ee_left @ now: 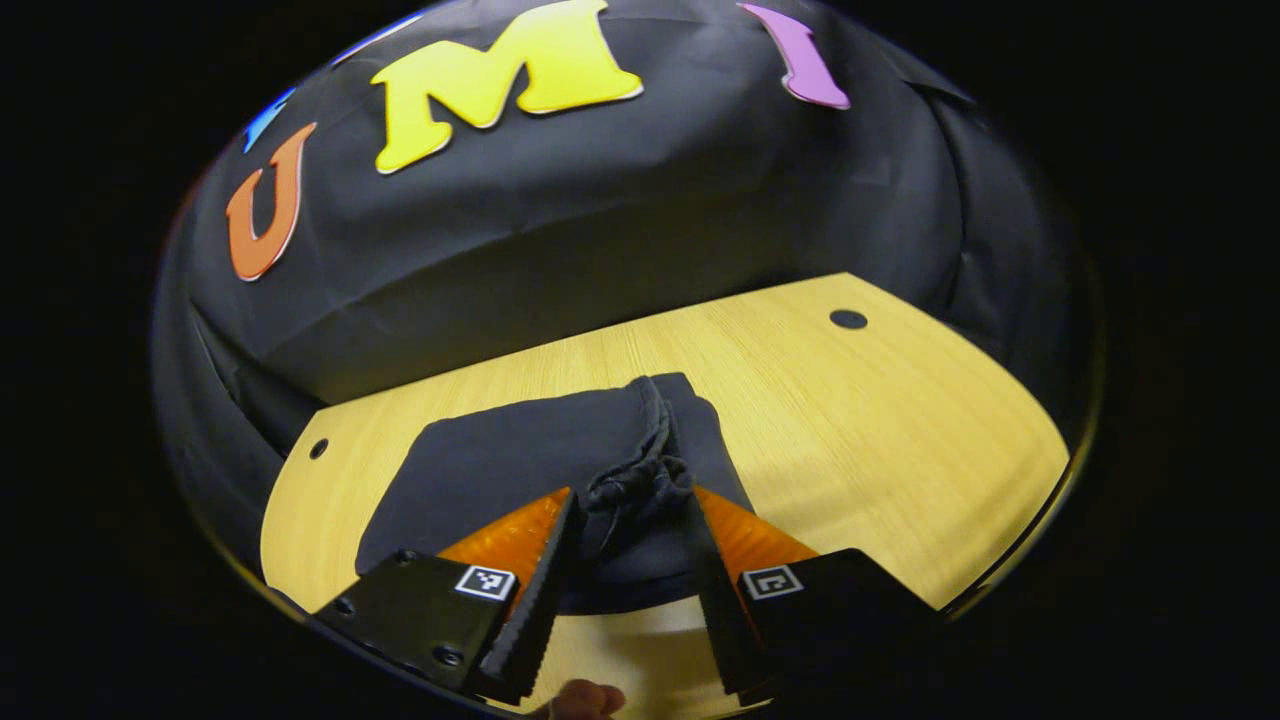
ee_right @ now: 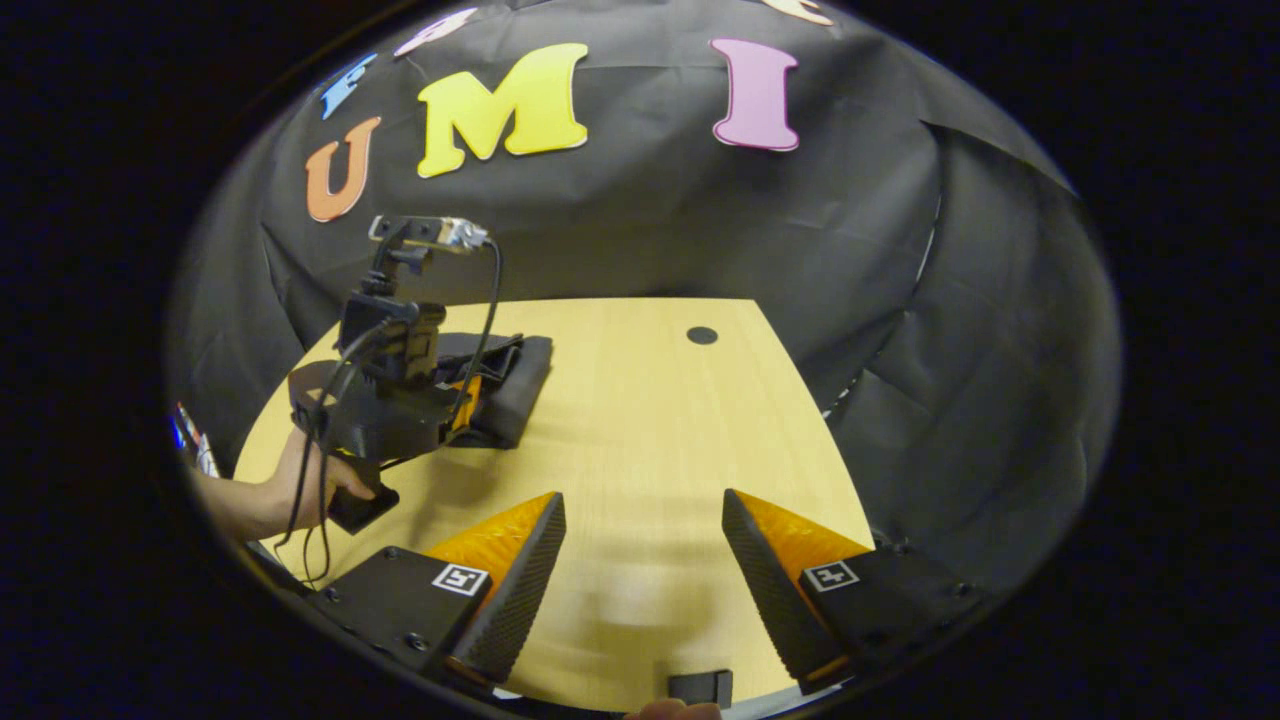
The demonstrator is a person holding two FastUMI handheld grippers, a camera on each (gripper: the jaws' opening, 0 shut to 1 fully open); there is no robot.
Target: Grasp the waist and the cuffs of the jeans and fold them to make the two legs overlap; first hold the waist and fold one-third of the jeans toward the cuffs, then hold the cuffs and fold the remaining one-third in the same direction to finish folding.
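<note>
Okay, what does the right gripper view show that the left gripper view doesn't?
Right gripper view: the left tool seen from outside, a hand holding it, its cable, and the right tool open above bare table. Left gripper view: a close look at bunched fabric of the jeans, which looks pinched between the left tool's fingers. Both: the dark folded jeans, the wooden table and a round hole in it.

light wooden table [ee_right: 640, 420], round dark hole [ee_right: 702, 335] near its far edge, black cloth wall [ee_right: 640, 220] behind
</note>
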